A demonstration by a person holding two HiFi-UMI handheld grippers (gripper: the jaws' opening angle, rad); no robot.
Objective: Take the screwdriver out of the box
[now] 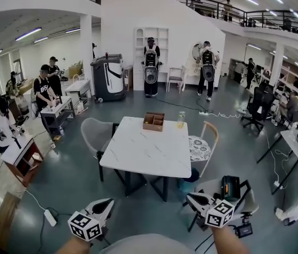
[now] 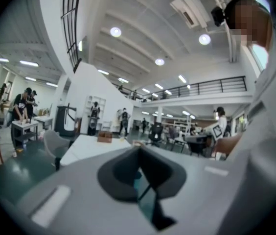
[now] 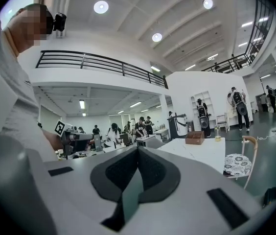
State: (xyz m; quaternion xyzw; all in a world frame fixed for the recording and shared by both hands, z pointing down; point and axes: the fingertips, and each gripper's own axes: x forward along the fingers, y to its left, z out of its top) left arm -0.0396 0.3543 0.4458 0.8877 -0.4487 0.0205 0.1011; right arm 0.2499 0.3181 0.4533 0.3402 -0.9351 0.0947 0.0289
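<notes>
A brown wooden box (image 1: 154, 121) stands near the far edge of the white marble table (image 1: 138, 155). It also shows as a small box (image 2: 104, 137) in the left gripper view and as the box (image 3: 195, 138) in the right gripper view. No screwdriver can be made out from here. My left gripper (image 1: 108, 202) and right gripper (image 1: 189, 197) hang low in front of me, well short of the table. The left gripper (image 2: 139, 150) and right gripper (image 3: 138, 150) are both shut, tips together, with nothing held.
A jar (image 1: 180, 119) stands right of the box. A grey chair (image 1: 93, 134) is at the table's left, a cushioned chair (image 1: 199, 147) at its right. A black case (image 1: 230, 188) lies on a seat near my right gripper. A power strip (image 1: 49, 217) lies on the floor. People stand farther off.
</notes>
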